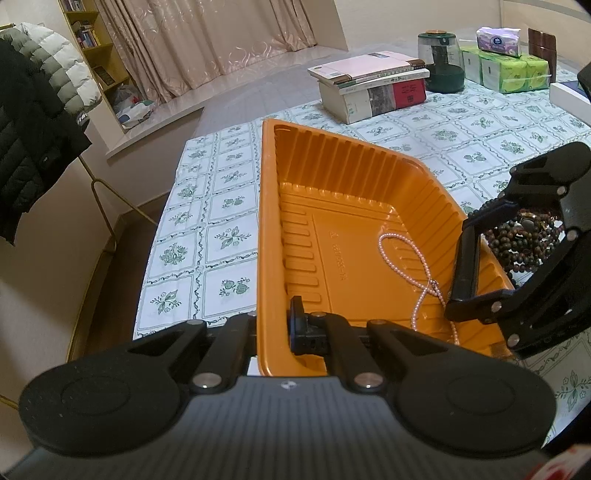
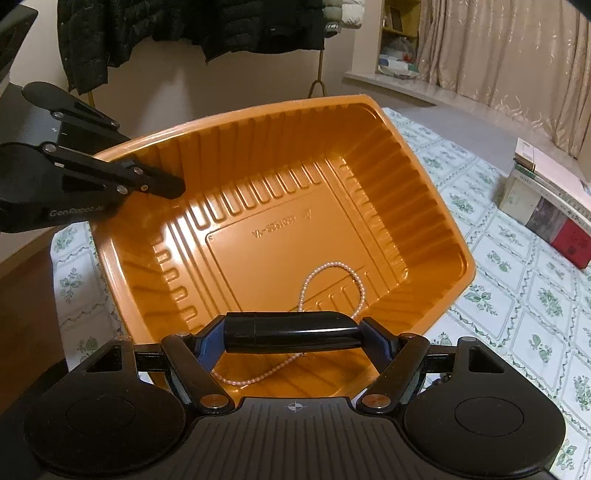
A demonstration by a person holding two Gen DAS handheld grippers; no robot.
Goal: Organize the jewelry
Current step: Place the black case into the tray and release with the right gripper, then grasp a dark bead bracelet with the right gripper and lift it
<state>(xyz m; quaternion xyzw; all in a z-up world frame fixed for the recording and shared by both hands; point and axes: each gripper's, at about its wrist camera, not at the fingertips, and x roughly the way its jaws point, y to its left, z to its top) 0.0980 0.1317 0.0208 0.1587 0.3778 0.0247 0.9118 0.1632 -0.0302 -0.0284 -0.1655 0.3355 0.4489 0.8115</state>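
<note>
Over the orange tray (image 2: 436, 206), the right gripper (image 2: 293, 328) clamps a black tube; the left gripper (image 1: 275, 325), shut, pinches the near rim and could tip it, spilling the pearl necklace (image 2: 332, 269).

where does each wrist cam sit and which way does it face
Left wrist: on the left gripper clamped on the orange ribbed plastic tray rim, facing stacked books; right gripper at right.
Right wrist: on the right gripper, holding a black glossy cylinder, facing across the tray to dark jackets; left gripper at left.
Shared: tray, pink pearl necklace.
</note>
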